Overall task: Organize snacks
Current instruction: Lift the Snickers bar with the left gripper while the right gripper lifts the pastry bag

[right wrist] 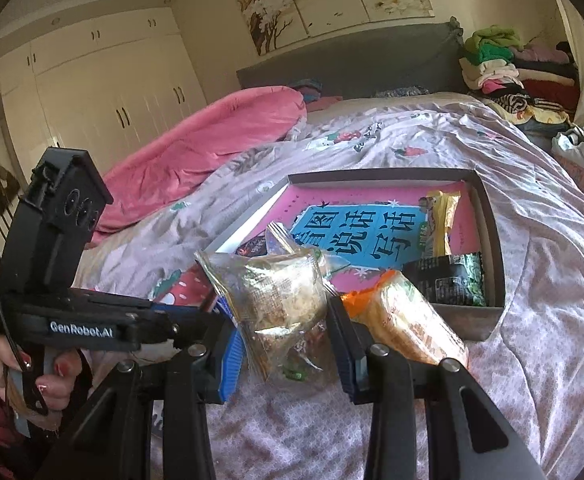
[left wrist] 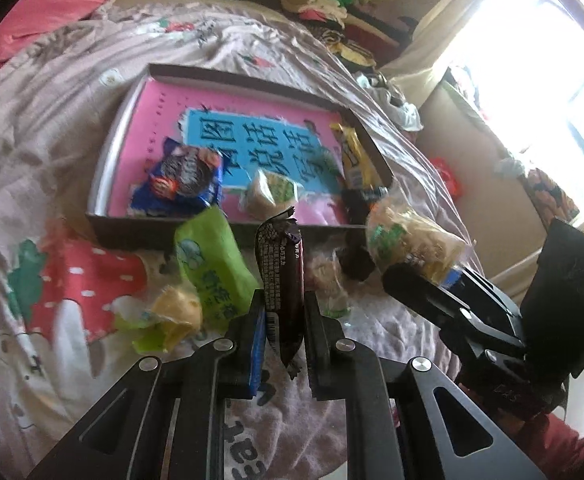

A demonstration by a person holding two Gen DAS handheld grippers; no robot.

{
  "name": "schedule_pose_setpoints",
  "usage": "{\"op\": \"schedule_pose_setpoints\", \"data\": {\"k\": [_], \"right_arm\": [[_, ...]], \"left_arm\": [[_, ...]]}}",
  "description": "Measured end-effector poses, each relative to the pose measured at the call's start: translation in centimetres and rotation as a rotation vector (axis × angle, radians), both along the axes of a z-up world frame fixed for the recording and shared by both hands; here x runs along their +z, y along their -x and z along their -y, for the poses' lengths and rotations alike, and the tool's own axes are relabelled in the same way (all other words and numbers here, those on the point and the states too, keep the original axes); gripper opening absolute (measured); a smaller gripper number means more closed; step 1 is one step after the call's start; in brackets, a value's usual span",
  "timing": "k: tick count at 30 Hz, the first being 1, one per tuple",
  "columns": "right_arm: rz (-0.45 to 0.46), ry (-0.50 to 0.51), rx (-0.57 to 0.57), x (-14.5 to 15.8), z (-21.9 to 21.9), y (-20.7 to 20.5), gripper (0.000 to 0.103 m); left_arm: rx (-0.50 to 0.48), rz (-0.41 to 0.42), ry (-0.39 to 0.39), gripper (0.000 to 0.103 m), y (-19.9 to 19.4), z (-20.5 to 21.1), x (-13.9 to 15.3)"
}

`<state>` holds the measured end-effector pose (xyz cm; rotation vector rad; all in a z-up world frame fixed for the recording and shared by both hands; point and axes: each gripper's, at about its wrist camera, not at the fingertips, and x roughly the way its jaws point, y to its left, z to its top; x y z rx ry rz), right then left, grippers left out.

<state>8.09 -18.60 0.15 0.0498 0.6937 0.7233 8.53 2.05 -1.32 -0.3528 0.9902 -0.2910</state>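
A shallow cardboard box point(left wrist: 132, 232) with a pink book as its floor lies on the bed; it also shows in the right wrist view point(right wrist: 492, 236). In it are a blue cookie pack point(left wrist: 184, 180), a clear cake pack point(left wrist: 270, 194) and a yellow bar point(left wrist: 354, 156). My left gripper point(left wrist: 284, 320) is shut on a dark brown chocolate bar point(left wrist: 282, 276), held upright in front of the box. My right gripper point(right wrist: 284, 320) is shut on a clear-wrapped cake point(right wrist: 280, 300), held above the box's near right corner; it shows in the left wrist view point(left wrist: 408, 240).
On the bedspread in front of the box lie a green pack point(left wrist: 212, 268), a small yellow snack point(left wrist: 176, 312) and an orange-wrapped cake point(right wrist: 408, 316). A pink quilt point(right wrist: 196, 148) lies at the left. Folded clothes point(right wrist: 508, 68) are stacked at the bed's head.
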Motion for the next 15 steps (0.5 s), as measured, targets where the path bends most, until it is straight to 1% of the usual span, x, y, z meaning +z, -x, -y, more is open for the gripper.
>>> {"op": "schedule_pose_setpoints", "data": {"k": [5, 15], "right_arm": [[0.007, -0.041, -0.003, 0.6, 0.5, 0.1, 0.04], [0.019, -0.058, -0.036, 1.0, 1.2, -0.2, 0.04]], "left_arm": [[0.027, 0.025, 0.006, 0.017, 0.1, -0.9, 1.2], [0.058, 0.066, -0.009, 0.017, -0.2, -1.5, 3.0]]}}
